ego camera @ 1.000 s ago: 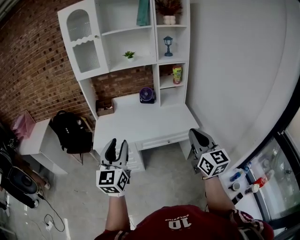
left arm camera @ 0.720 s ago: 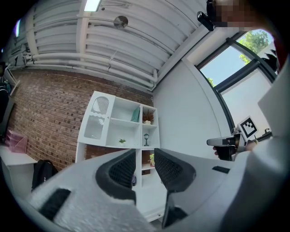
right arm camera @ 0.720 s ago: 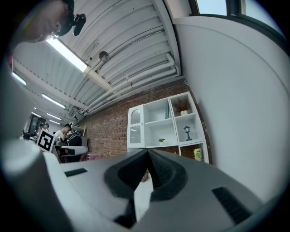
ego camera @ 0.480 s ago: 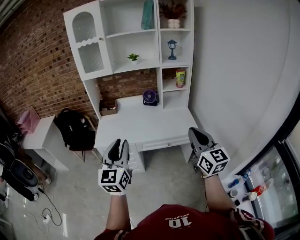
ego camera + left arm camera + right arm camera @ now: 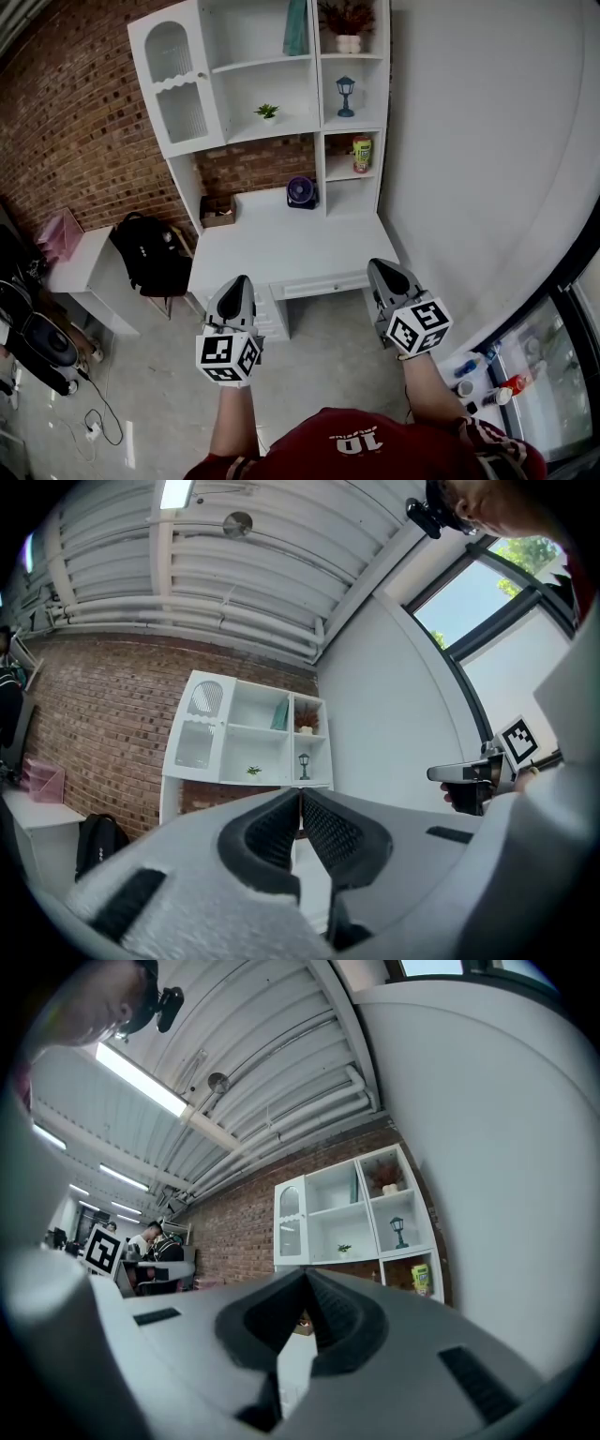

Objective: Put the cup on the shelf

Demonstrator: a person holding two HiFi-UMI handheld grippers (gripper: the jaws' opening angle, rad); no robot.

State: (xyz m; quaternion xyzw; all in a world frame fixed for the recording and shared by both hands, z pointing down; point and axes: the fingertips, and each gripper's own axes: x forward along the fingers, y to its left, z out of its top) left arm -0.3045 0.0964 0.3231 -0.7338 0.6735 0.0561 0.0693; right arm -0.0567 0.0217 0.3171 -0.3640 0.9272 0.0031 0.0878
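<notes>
L hand-held gripper jaws closing empty vs prev; cup shelved well ahead.

Your head view looks steeply down from high up, well back from the shelf at 12 o'clock, with the desk just under it. Your left gripper view sits low and tilts upward, so the shelf shows far off, just toward 9 o'clock of centre. Your right gripper view tilts likewise, with the shelf toward 3 o'clock. All three views share the shelf and the brick wall.
</notes>
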